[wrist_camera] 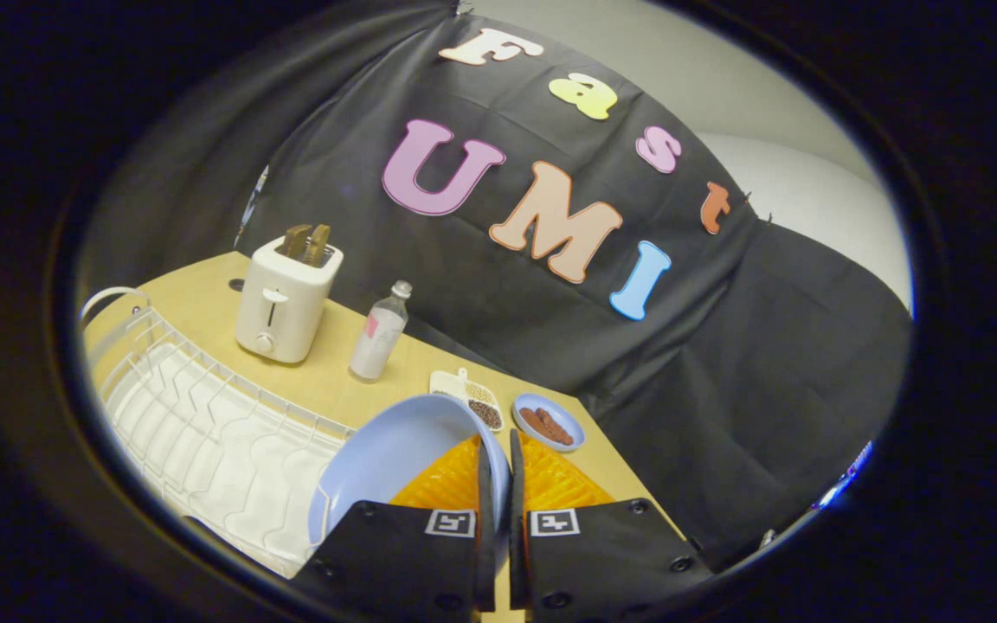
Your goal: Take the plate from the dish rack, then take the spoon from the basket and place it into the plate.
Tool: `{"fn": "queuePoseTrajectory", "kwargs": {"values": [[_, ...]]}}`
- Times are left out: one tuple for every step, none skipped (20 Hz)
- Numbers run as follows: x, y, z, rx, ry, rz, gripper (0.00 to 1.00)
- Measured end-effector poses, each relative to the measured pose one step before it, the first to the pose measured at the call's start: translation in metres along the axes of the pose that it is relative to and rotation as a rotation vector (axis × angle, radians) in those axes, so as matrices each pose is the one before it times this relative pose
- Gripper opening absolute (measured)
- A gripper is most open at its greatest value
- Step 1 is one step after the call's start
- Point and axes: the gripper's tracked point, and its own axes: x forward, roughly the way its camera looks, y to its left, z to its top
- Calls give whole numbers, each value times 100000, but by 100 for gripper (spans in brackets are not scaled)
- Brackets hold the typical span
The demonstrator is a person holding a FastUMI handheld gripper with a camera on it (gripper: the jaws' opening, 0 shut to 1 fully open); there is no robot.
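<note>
Gripper point(498, 472) clamped on the plate point(386, 459) rim, above the rack point(204, 415), toaster point(284, 298) beyond.

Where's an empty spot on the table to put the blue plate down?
The gripper is shut on the plate. Bare table lies between the dish rack, toaster and bottle. It's crowded just beyond the fingers, by the small tray and bowl.

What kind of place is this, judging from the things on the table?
Probably a mock kitchen counter in a booth: a toaster with toast, a white dish rack, and a blue plate gripped by the gripper, its jaws closed on the rim.
</note>
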Motion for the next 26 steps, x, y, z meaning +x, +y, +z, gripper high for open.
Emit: {"fn": "queuePoseTrajectory", "kwargs": {"values": [[42,23,20,-208,-11,195,9],[-167,74,143,-236,20,475,9],[30,-27,79,-430,-209,86,9],[-111,88,165,-521,44,512,9],[-68,128,248,-774,-877,55,9],[-141,161,303,-900,-233,473,9],[-120,223,254,-940,-951,402,9],[-175,178,316,-590,-348,127,9],[-95,59,188,127,-257,677,9],[-118,2,293,-332,-594,-39,9],[34,-523,249,-1149,-653,-1637,9],[-194,-1131,804,-703,-2603,-2462,9],[237,-660,1086,1379,-2941,-774,9],[-44,-211,751,1852,-994,882,9],[-41,-433,319,1451,-590,-166,9],[-64,-675,351,442,-563,-359,9],[-28,-711,72,448,-361,-100,8],[-101,-551,-95,1305,277,418,8],[-2,-568,-371,1824,966,665,9],[-99,-628,-387,1780,1160,363,9],[-127,-869,-287,1890,863,213,9],[-129,-824,-234,2261,858,455,9],[-200,-786,-242,2697,790,831,9],[-258,-705,-167,2830,962,835,9],[-232,-767,-115,3076,780,983,9],[-257,-798,-136,3238,667,701,9]]}}
